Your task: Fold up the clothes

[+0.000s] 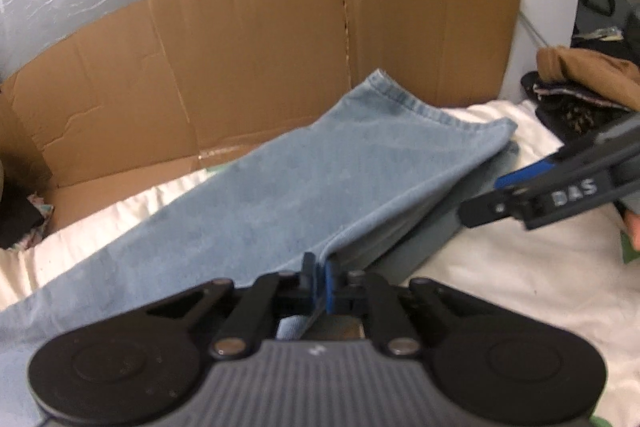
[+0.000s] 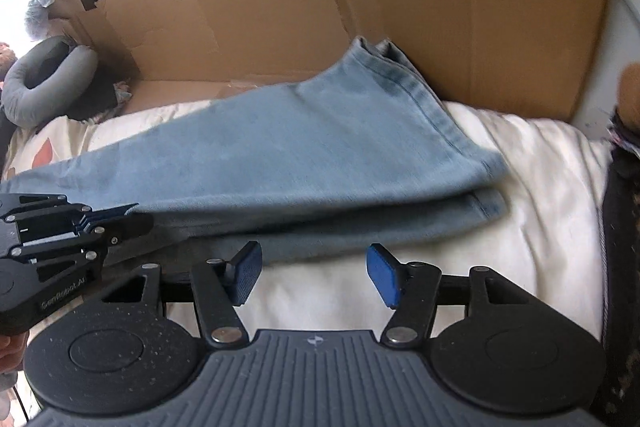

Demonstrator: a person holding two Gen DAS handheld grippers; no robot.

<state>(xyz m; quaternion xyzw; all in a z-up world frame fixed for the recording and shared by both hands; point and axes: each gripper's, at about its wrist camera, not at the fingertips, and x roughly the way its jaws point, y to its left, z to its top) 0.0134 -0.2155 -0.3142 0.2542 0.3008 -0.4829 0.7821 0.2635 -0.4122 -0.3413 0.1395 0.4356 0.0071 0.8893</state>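
Observation:
Light blue jeans [image 1: 340, 167] lie folded leg over leg across white bedding [image 1: 500, 287], hems toward the cardboard. My left gripper [image 1: 318, 267] is shut on the near edge of the top denim layer and holds it slightly raised. In the right wrist view the same left gripper [image 2: 120, 219] pinches that edge at the left. My right gripper [image 2: 316, 267] stands open just short of the jeans [image 2: 320, 147], its blue pads [image 2: 382, 275] apart over the bedding, and its left pad touches the lower layer's edge. From the left wrist view, the right gripper [image 1: 486, 197] reaches in from the right beside the jeans.
A flattened cardboard box [image 1: 280, 47] stands behind the jeans as a wall. A pile of brown and dark clothes [image 1: 580, 79] lies at the far right. A grey neck pillow [image 2: 48, 83] rests at the left. Dark fabric [image 2: 624, 227] borders the bedding [image 2: 520, 207] on the right.

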